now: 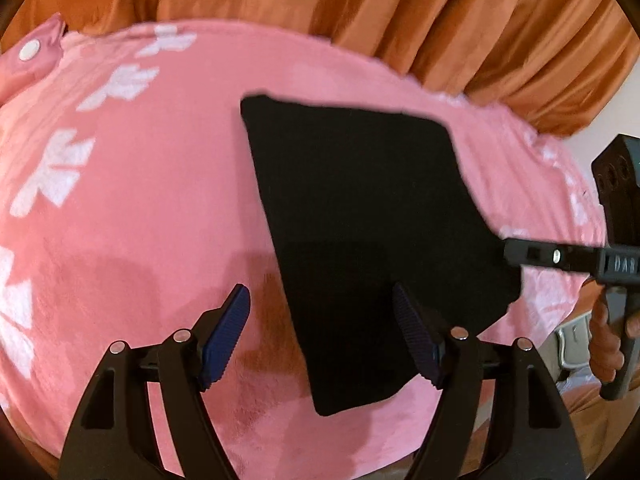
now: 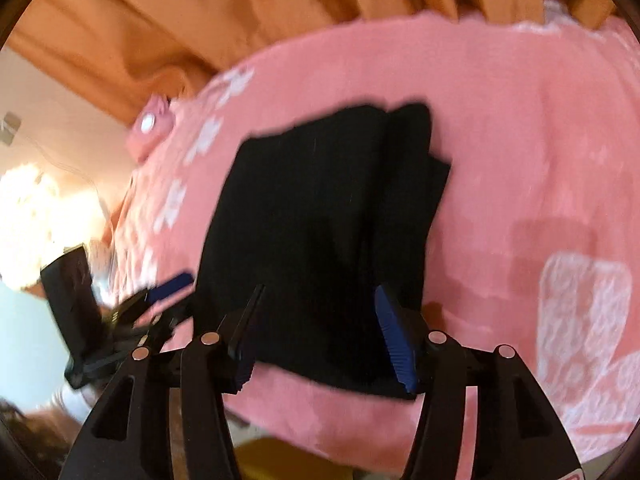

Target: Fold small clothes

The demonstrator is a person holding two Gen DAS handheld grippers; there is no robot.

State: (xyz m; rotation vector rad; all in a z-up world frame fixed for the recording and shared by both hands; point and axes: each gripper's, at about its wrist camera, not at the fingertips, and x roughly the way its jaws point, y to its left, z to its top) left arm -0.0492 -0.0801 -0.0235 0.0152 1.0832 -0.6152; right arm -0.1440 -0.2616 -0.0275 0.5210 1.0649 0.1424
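Your left tool [image 1: 320, 312] hangs over the pink cover [image 1: 140, 200] with its blue pads [image 1: 226, 332] spread wide apart and nothing between them. In the left wrist view, its right pad sits over the near part of the black cloth [image 1: 360, 208]; you cannot tell whether it touches.

The black cloth lies folded flat on the pink cover, right of centre in that view, running from the middle of the frame down toward the lower centre. Your right tool [image 1: 516, 250] comes in from the right edge of the frame, its tip at the cloth's right edge; from this side you cannot tell how its jaws stand.

The right wrist view settles it: your right tool [image 2: 320, 336] is spread open, with the near edge of the black cloth [image 2: 320, 220] lying between and beyond its pads. The cloth shows a fold line near its right side. This view is blurred. Your left tool [image 2: 160, 296] appears at the lower left, beside the cloth's left edge. Orange curtains [image 1: 440, 12] hang behind.
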